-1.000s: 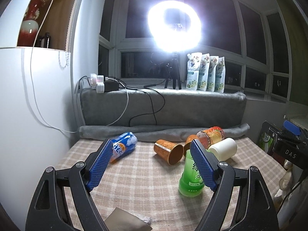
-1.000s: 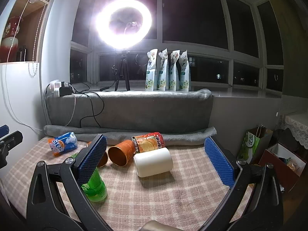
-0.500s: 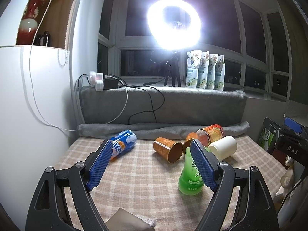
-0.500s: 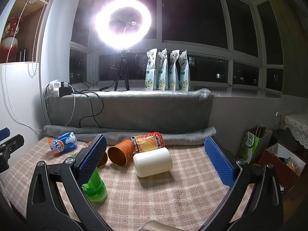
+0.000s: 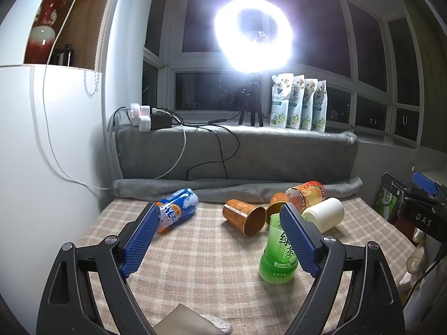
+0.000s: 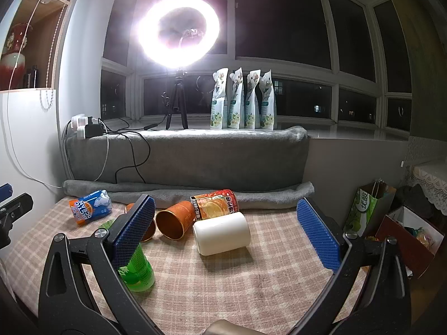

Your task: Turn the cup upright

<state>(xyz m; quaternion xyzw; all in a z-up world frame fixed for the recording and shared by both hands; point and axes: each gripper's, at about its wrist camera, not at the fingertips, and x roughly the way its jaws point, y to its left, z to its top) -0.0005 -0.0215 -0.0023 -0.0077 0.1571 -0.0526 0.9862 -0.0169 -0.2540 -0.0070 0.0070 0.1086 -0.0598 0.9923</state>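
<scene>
Several cups lie on the checked tablecloth (image 5: pixel 201 262). An orange cup (image 5: pixel 244 216) lies on its side, mouth toward me; a second orange cup (image 6: pixel 175 219) lies beside it. A white cup (image 6: pixel 222 233) lies on its side; it also shows in the left wrist view (image 5: pixel 325 214). A green cup (image 5: pixel 279 254) stands mouth-down, also in the right wrist view (image 6: pixel 137 269). My left gripper (image 5: pixel 220 237) is open and empty above the near cloth. My right gripper (image 6: pixel 226 234) is open and empty, the white cup lying between its jaws farther off.
A blue and orange can (image 5: pixel 176 212) and an orange printed can (image 6: pixel 214 204) lie on their sides. A grey padded ledge (image 6: pixel 184 156) bounds the far edge, with cables, pouches (image 6: pixel 242 100) and a ring light (image 6: pixel 178 29). Bags (image 6: pixel 366 209) stand on the right.
Both grippers stay open and almost still. The left view has shifted slightly, so the cups sit a little higher in the frame.
</scene>
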